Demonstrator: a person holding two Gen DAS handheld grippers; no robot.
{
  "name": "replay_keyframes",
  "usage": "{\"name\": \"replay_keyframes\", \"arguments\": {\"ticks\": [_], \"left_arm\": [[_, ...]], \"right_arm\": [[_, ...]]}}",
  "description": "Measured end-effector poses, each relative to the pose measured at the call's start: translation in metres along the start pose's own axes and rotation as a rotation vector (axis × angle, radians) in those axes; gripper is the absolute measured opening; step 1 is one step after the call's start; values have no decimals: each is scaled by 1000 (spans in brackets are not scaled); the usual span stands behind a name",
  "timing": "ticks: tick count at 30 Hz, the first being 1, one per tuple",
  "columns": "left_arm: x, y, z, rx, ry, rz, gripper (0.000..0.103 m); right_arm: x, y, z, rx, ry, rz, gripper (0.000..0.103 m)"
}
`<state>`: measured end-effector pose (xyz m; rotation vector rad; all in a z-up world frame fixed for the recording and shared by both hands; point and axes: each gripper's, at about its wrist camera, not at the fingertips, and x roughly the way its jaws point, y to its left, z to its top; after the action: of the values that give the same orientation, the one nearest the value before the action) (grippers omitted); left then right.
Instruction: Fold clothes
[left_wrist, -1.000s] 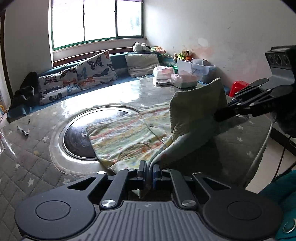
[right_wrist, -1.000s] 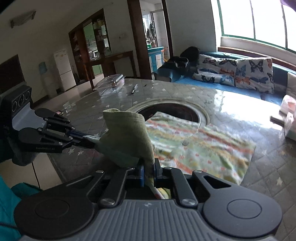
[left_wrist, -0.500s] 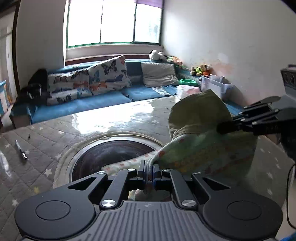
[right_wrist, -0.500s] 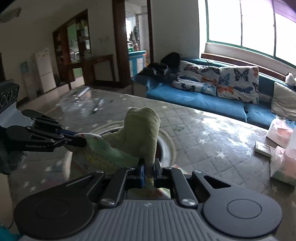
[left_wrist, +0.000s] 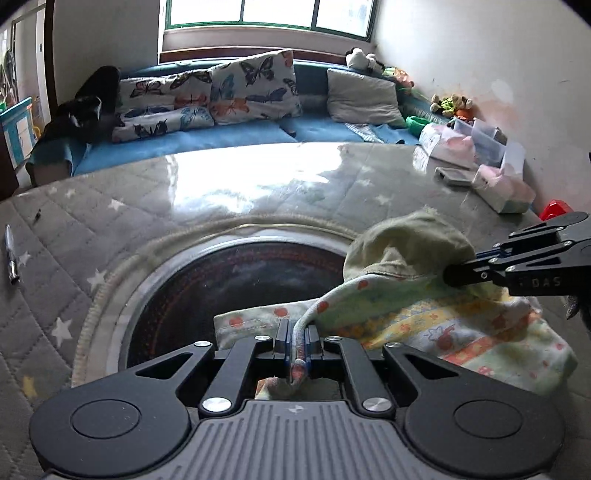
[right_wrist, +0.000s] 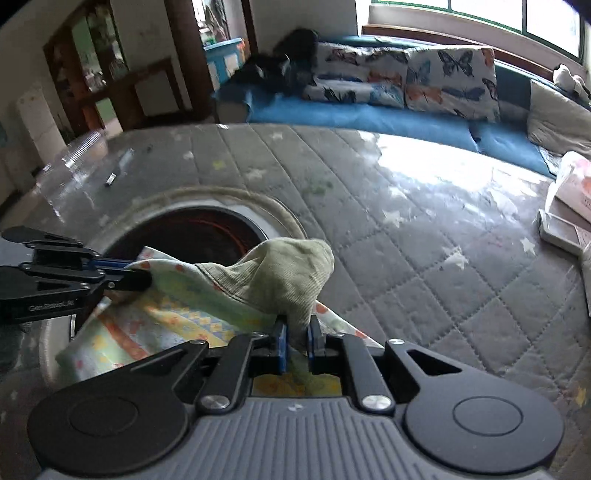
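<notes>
1. The garment (left_wrist: 443, 332), a small printed top with a green ribbed cuff (left_wrist: 402, 240), sits bunched on the bench (left_wrist: 258, 192), partly over the round dark inset (left_wrist: 229, 280). Its near edge is raised off the surface; the rest lies under it.
2. The left hand-held gripper (left_wrist: 297, 345) is clamped narrow on a thin rolled edge of the fabric. The right hand-held gripper (right_wrist: 297, 341) is clamped narrow on the base of the green cuff (right_wrist: 280, 273). Each one also shows in the other's view, pinching the same raised edge from the side.
3. My read of the step: carrying the held edge over the body to make the fold, which looks about halfway across.
4. To do it well: keep both grips level and the span between them taut so the crease comes out straight, lay the edge flat onto the lower layer, and open only once the fabric rests on it. The cuff is bunched, so spread it sideways before setting down.
5. Risk: thin fabric can slip from the left jaws, since little cloth is caught.
6. Hard to make out: the lower layer's outline, where the far hem ends, and the other sleeve, all hidden under the lifted fabric. The gripper bodies block the near bench.
</notes>
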<state>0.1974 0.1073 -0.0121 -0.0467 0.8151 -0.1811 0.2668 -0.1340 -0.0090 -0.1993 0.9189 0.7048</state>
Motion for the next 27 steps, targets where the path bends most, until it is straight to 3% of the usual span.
{"name": "replay_keyframes", "arguments": {"ticks": [3,10,12,19,21,27], "left_arm": [[4,0,1,3,5,13,11],[9,-6,1,9,22,30,12],[8,-7,2,12,24,36,12],[-6,-14,7,25,3,52,12],[-12,-17,8,24,-7,61,14],[-35,-25,10,25,-56,73,20]], "right_arm": [[6,1,2,10,36,-23,20],[4,2,6,27,82,-63,27],[3,2,8,29,93,-72,37],[-4,11,16,14,120,-117,51],[-7,14,20,10,120,-131,62],[-23,18,21,20,86,-134,63]]}}
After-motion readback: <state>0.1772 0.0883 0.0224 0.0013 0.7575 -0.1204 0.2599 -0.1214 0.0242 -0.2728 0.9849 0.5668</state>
